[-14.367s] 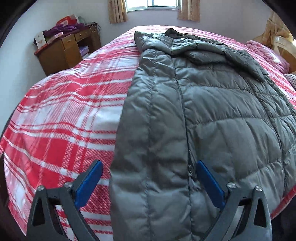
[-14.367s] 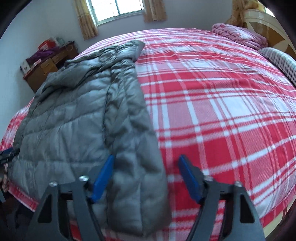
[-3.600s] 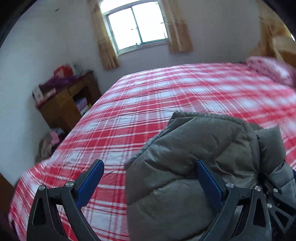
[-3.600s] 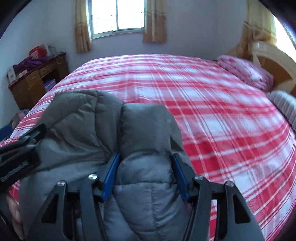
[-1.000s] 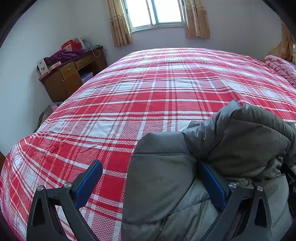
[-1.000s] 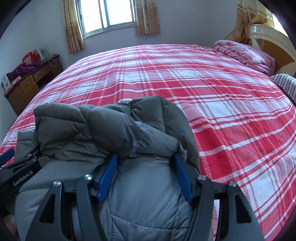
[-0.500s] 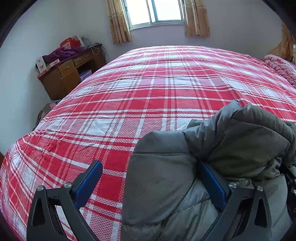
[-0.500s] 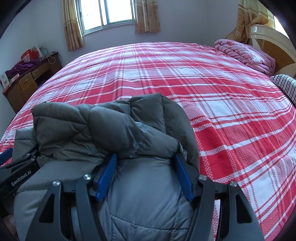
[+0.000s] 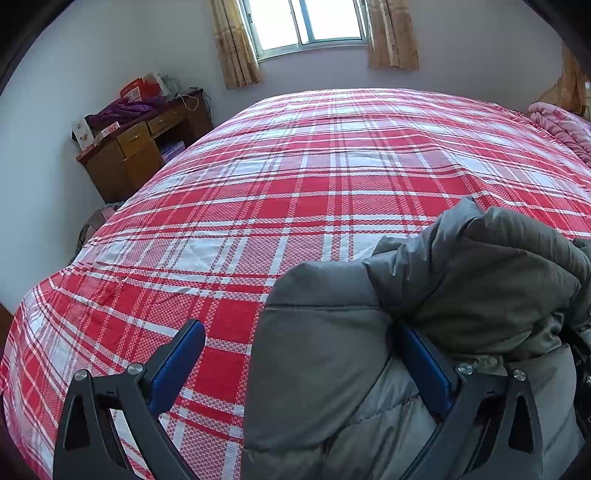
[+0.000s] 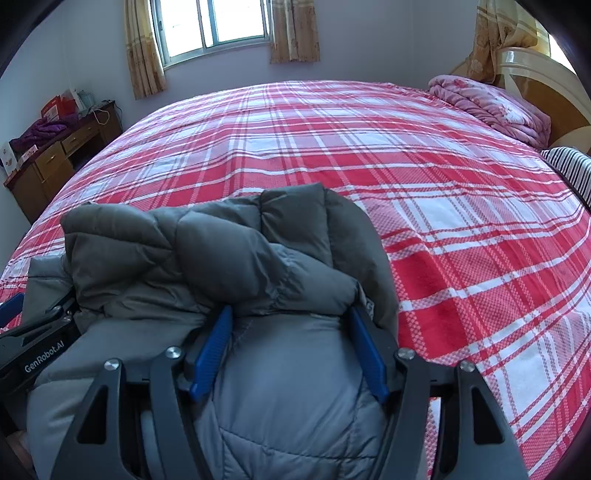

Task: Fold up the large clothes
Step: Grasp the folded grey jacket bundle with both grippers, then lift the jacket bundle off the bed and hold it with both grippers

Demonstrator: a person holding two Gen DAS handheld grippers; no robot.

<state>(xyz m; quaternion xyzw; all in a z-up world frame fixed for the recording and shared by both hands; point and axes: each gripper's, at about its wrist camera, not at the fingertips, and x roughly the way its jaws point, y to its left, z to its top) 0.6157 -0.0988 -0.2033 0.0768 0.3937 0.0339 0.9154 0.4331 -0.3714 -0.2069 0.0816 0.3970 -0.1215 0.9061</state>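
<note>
The grey puffer jacket (image 10: 229, 258) lies folded into a thick bundle on the near part of the red plaid bed (image 10: 443, 229). My right gripper (image 10: 290, 314) is shut on the bundle's near side. Both blue pads (image 10: 212, 347) touch the fabric, and an upper fold droops over the fingertips. In the left wrist view the jacket (image 9: 480, 266) fills the lower right. My left gripper (image 9: 299, 332) stands wide open at the bundle's left end. Its right pad (image 9: 424, 365) rests against the fabric, while its left pad (image 9: 177, 362) hangs free over the bedspread. The left gripper's body (image 10: 33, 347) shows at the right wrist view's left edge.
A wooden desk (image 9: 140, 155) with boxes and purple cloth stands by the wall left of the bed. A folded pink quilt (image 10: 491, 107) and a striped pillow (image 10: 569, 166) lie at the headboard (image 10: 539, 62) on the right. A curtained window (image 9: 310, 22) faces me.
Earlier the jacket lay spread out along the bed; it then hung bunched in the right gripper. Now it rests as a folded bundle. Nothing has moved over the last second.
</note>
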